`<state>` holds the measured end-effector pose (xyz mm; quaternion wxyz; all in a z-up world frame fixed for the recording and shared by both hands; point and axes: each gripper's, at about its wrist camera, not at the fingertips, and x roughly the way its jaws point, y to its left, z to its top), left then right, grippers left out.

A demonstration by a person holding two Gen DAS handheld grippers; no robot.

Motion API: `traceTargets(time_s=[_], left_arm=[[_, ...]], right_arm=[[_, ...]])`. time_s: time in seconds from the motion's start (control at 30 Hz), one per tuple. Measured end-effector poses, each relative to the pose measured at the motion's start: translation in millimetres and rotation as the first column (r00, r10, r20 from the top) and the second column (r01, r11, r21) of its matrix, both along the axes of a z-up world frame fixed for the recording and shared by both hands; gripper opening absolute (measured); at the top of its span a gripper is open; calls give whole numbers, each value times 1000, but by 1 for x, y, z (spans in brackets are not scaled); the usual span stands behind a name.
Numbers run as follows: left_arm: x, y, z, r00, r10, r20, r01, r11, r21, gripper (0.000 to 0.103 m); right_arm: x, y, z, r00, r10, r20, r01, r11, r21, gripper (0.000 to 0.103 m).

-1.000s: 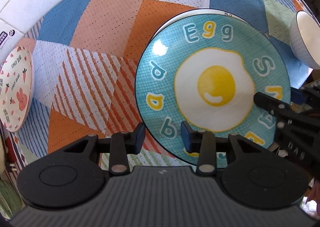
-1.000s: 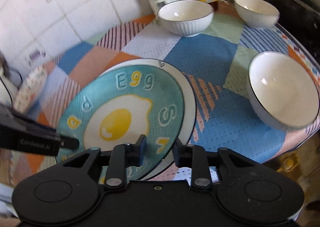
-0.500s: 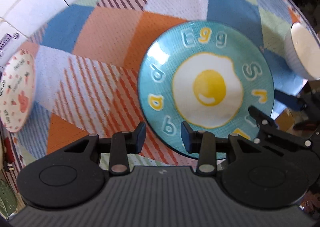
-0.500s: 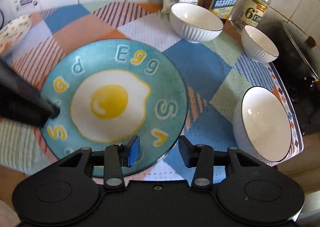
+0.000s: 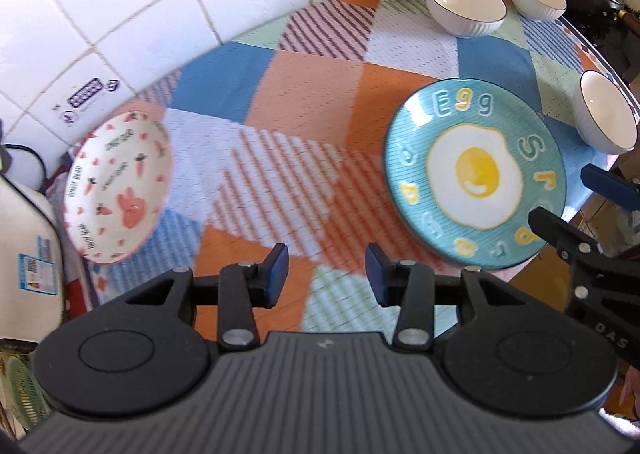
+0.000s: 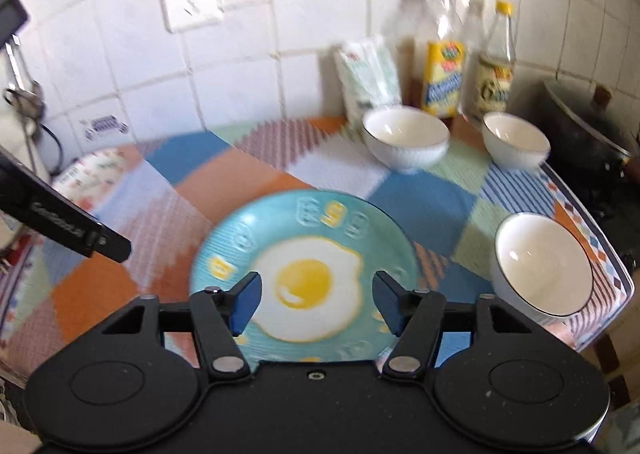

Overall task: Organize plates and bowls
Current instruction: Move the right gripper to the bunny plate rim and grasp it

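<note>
We find the round teal egg-print ceramic plate (image 5: 476, 173) set down; both claws, left gripper (image 5: 327, 269) and right gripper (image 6: 316, 304), are opening, empty. Next, in our judgement: the pink rabbit-print plate (image 5: 118, 187) left of it.

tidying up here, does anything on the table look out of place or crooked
The bunny plate sits apart at the table's far left edge, tilted up rather than flat. The egg plate lies flat near the front edge, and the three white bowls stand upright. Nothing looks spilled or broken.
</note>
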<state>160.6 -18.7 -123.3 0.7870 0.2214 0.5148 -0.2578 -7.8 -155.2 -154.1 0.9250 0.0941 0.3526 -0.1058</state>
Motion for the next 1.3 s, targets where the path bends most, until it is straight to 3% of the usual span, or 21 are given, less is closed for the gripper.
traceTargets(time_s=[0.1,0.23,0.43,0.67,0.83,0.93,1.23,1.3], left_arm=[[2,29,8,1000,-3,-3,3,1000,-26,46],[9,70,12,1000,14,8,-14,999,-38,48],[40,129,2,998,60,4,-60,998,-23,51],[77,183,-20,995,97,2,-97,995,24,52],[94,198,-28,994,107,0,-107,994,5,52],[103,204,-31,990,139,3,-139,990,-13,52],[127,209,-53,978,204,44,-203,979,-29,54],[126,208,-53,976,197,94,-195,980,-35,62]], right_arm=[[1,21,12,999,30,44,-30,1000,7,69],[4,56,21,993,53,106,-44,995,-93,69],[22,88,19,992,60,109,-58,998,-17,70],[49,137,28,988,89,129,-88,996,-16,71],[74,160,30,980,119,157,-118,993,-18,76],[94,166,16,973,144,182,-149,989,13,89],[155,175,-22,976,127,175,-148,983,109,89],[167,178,-29,976,148,159,-168,978,123,89]])
